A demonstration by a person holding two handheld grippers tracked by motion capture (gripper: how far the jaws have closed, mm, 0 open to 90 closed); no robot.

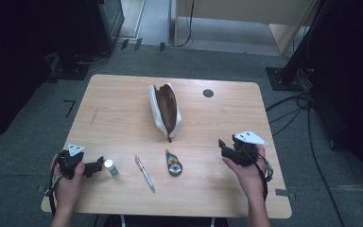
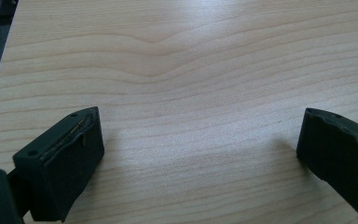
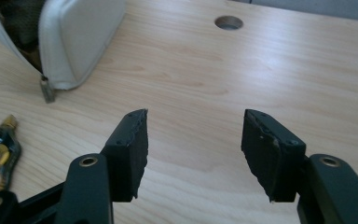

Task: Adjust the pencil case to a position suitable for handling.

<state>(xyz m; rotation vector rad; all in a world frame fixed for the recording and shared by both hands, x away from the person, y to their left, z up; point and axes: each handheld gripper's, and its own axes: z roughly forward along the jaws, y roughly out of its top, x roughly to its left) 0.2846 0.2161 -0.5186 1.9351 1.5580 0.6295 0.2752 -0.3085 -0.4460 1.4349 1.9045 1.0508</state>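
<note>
Three items lying low in the frame: glue stick (image 1: 110, 167), pen (image 1: 145, 172), tape (image 1: 174, 164). Left gripper (image 1: 94, 166) gaping wide, empty, beside the glue stick; right gripper (image 1: 223, 146) half-spread, empty. Squaring up, then closing gently, seeming wisest.

On the table (image 1: 123, 99), a small bottle (image 1: 110, 167) stands just beyond the left gripper's (image 1: 96, 166) fingertips, then a pen (image 1: 144, 172) and a correction tape (image 1: 173, 164) farther along. The open pouch (image 1: 166, 109) lies ahead and left of the right gripper's (image 3: 193, 140) fingers (image 3: 133, 144), bare wood between them.

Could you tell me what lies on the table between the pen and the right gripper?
The correction tape dispenser lies there, between pen and right gripper, in the high view.
</note>
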